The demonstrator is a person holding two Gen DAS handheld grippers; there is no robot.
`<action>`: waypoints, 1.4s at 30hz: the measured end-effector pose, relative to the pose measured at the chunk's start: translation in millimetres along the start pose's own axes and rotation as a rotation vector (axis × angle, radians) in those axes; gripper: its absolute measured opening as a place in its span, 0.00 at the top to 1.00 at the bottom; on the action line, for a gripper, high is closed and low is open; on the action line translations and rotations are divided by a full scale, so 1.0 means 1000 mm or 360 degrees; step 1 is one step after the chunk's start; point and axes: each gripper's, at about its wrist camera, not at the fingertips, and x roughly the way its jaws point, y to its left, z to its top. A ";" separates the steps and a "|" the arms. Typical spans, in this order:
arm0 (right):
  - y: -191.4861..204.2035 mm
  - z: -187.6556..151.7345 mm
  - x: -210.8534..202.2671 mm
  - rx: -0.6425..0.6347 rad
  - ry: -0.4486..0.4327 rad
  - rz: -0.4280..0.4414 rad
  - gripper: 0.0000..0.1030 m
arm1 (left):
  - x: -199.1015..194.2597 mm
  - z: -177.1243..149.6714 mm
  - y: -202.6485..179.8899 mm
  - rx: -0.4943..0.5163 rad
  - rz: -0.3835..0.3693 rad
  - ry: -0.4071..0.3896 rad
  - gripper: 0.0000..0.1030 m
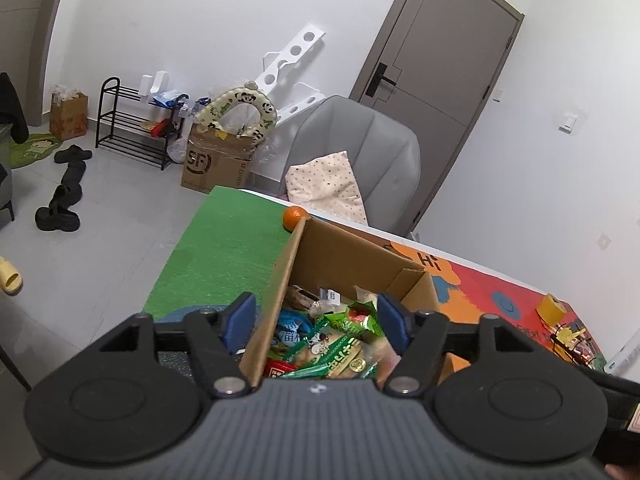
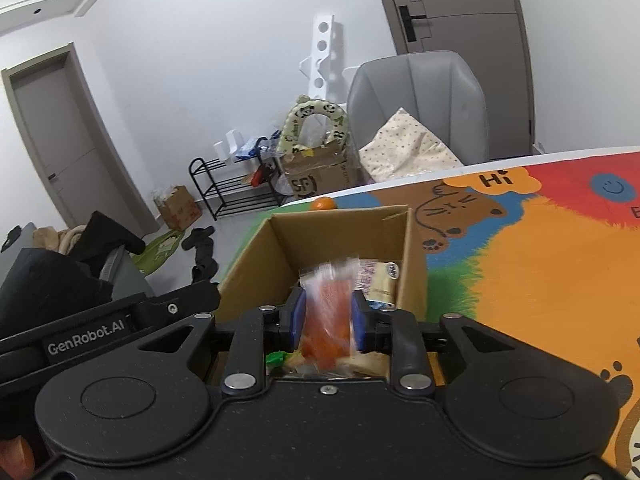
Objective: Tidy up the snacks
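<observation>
An open cardboard box (image 1: 344,256) stands on the desk (image 1: 224,240), which is covered by a colourful cartoon mat (image 2: 540,248) with a cat and the word "Hi". Inside the box lies a loose heap of snack packets (image 1: 336,344): green wrappers with printed lettering, a blue packet, a red-labelled one and a pale cream packet (image 2: 382,280) against the far right wall (the packets overlap, so a count is not possible). A tangerine (image 1: 295,217) sits on the desk just beyond the box's far left corner, touching or nearly touching the cardboard.

The left claw (image 1: 314,320) is spread wide, straddling the box's left wall, 1 blue pad outside the box and 1 above the snacks, gripping nothing.

The right claw (image 2: 329,318) hangs over the near end of the box with a clear packet of orange snack pieces (image 2: 326,316) between its 2 blue pads; the packet is motion-blurred, so it seems loosely held at best, and I cannot tell whether the pads press on it.

At the desk's far right end sits a small yellow object (image 1: 554,307).
</observation>
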 end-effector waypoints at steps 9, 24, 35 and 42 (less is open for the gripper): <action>-0.017 -0.003 -0.023 0.0046 -0.0048 -0.0062 0.47 | -0.008 -0.008 -0.017 0.0080 0.0010 -0.0008 0.22; -0.050 -0.014 -0.070 0.0099 -0.0142 -0.0185 0.11 | -0.027 -0.025 -0.050 0.0169 -0.0017 -0.0046 0.09; -0.073 -0.024 -0.113 0.0153 -0.0188 -0.0315 0.00 | -0.041 -0.042 -0.079 0.0275 -0.0127 -0.0013 0.08; -0.085 -0.031 -0.131 0.0165 -0.0198 -0.0390 0.00 | -0.056 -0.048 -0.095 0.0381 -0.0184 -0.0032 0.07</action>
